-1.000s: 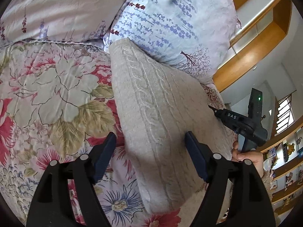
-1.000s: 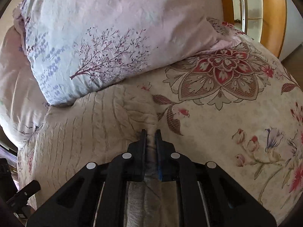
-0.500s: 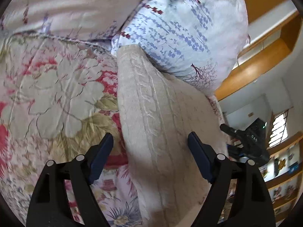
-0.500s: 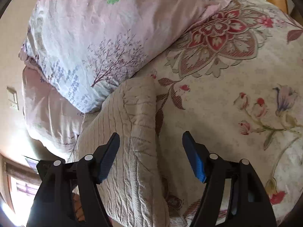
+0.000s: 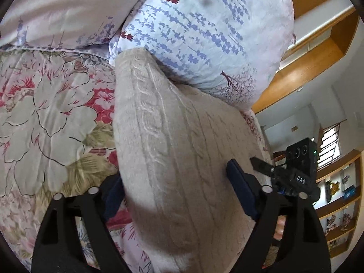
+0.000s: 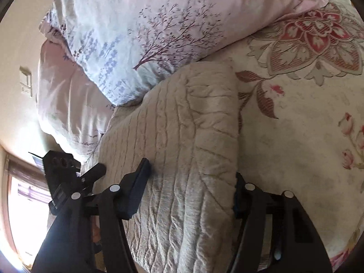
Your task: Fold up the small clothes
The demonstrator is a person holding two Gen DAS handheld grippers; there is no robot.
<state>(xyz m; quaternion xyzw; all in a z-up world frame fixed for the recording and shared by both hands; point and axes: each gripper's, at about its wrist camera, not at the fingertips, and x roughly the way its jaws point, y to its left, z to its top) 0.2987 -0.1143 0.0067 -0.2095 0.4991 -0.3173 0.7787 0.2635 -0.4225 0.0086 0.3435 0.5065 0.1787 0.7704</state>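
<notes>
Both the left gripper [image 5: 177, 186] and right gripper [image 6: 191, 182] gape apart, straddling opposite edges of the folded sweater [image 5: 182, 147] on the bed [image 5: 45, 113].

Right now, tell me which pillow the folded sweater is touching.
The front pillow, white with blue lavender sprigs and a dark tree print: the beige knit sweater butts against its lower edge. The plain pink pillow behind lies clear of it.

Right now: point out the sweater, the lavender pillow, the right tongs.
sweater [image 5: 173, 150], left wrist view, on its cable-knit middle.
lavender pillow [image 5: 204, 29], left wrist view, on its printed face.
right tongs [image 6: 191, 188], right wrist view, midway between the open fingertips.
</notes>
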